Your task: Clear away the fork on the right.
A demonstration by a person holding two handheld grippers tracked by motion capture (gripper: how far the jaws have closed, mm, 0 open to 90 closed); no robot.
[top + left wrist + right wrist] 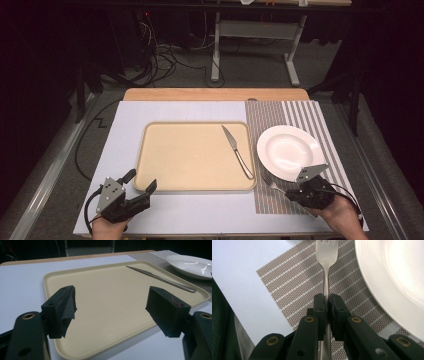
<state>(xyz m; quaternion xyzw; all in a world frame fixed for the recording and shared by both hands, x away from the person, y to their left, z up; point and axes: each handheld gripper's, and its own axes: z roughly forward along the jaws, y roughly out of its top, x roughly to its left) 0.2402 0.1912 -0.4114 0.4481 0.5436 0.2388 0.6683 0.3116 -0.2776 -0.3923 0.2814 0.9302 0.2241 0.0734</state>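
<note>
A fork (326, 257) is clamped by its handle between the closed jaws of the right gripper (327, 305); the tines point away from the gripper. In the high view, the right gripper (295, 192) is seen at the near right of the table, with the fork (270, 183) reaching out over the near left part of the striped placemat (270, 117), just beside the white plate (287, 150). Whether the tines are resting on the mat or held slightly above it cannot be settled from these views. In the right gripper view, the plate's rim (372, 277) is seen just right of the fork, apart from it.

The left gripper (140, 181) is held at the near left of the table with its jaws spread wide and nothing between them. In the left gripper view, the near edge of the beige tray (75, 350) is seen between and beyond the jaws.

A knife (237, 150) is lying at the right side of the tray (165, 150), blade towards the far edge. The tray is set on a white sheet (125, 112) covering the table.
</note>
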